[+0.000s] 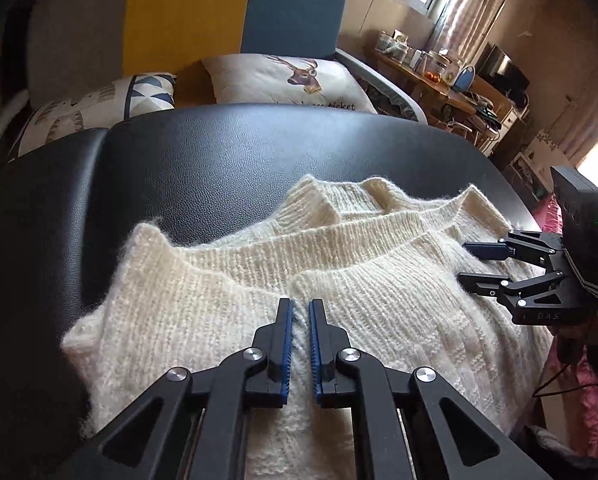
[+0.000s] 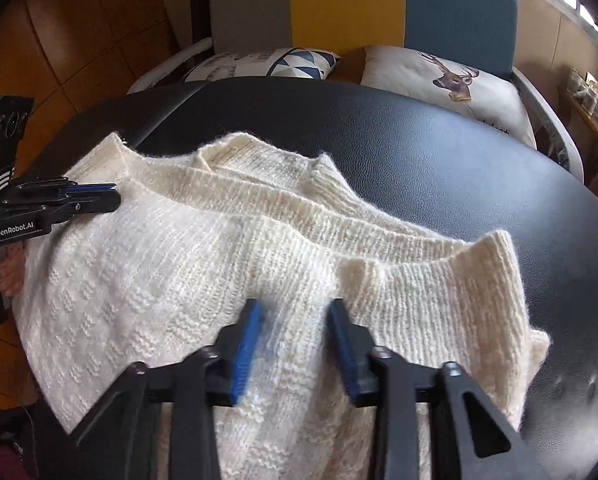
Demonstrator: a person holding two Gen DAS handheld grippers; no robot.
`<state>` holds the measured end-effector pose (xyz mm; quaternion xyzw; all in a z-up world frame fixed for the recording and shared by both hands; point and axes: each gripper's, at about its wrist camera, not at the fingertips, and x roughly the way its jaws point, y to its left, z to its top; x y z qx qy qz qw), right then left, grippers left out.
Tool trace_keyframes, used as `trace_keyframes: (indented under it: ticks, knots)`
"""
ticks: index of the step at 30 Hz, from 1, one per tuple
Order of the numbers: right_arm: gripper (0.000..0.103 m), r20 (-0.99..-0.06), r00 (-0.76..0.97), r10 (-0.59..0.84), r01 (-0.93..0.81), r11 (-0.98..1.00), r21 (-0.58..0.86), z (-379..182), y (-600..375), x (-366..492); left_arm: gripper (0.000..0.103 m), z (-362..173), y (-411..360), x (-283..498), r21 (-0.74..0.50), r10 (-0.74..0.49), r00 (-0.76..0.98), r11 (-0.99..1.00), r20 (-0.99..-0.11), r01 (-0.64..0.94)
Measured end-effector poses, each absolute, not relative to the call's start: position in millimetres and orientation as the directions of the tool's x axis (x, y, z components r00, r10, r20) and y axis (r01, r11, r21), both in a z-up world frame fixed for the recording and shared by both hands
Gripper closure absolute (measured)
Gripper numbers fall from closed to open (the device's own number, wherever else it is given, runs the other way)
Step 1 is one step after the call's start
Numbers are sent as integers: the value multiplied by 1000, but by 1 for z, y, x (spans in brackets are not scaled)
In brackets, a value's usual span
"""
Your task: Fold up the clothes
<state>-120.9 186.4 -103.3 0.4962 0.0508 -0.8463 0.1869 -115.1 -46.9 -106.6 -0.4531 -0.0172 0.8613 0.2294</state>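
Cream knitted sweater (image 1: pixel 339 280) lies folded on the black padded table (image 1: pixel 219 168), ribbed edges stacked in layers toward the far side. Left gripper (image 1: pixel 301 308) points down at the knit near the folded edge; its 2 blue-padded fingers (image 1: pixel 285 344) stand almost together, closed, with only a thin ridge of knit showing in the slit, so a grip on the fabric cannot be confirmed. Right gripper (image 2: pixel 295 312) hangs over the sweater's other side, jaws partly apart, pads blurred, no fabric pinched between them. 2 cushions (image 2: pixel 451 76) sit on the sofa behind the table.
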Motion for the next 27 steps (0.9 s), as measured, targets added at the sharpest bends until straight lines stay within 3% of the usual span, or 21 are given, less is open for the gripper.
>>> trace_keyframes:
  ticks: [1, 4, 7, 11, 14, 19, 23, 27]
  knots:
    - [90, -856, -448, -259, 368, -926, 87, -101, 186, -120, 96, -104, -47, -111, -231, 408, -508, -897, -759, -377]
    - [97, -831, -495, -255, 357, -931, 73, -82, 188, -124, 96, -81, -45, -101, -210, 418, -598, -898, -684, -387]
    - [97, -815, -532, -229, 339, -940, 43, -71, 188, -132, 96, -69, -42, -109, -179, 397, -655, -909, -643, -375]
    - [97, -859, -486, -161, 301, -954, 8, -104, 185, -149, 96, -101, -38, -148, -171, 343, -623, -932, -703, -321]
    - [96, -857, -492, -155, 283, -959, 11, -114, 186, -151, 94, -128, -40, -164, -214, 345, -563, -934, -751, -287]
    - [96, -835, -514, -198, 261, -963, 67, -119, 195, -149, 90, -120, -56, -160, -282, 379, -582, -925, -720, -254]
    - [94, -824, -499, -268, 217, -959, 181, -122, 208, -151, 90, -101, -69, -146, -289, 410, -609, -912, -679, -292]
    - [91, -817, -504, -280, 181, -959, 217, -124, 214, -154, 89, -103, -54, -139, -193, 419, -554, -887, -720, -419]
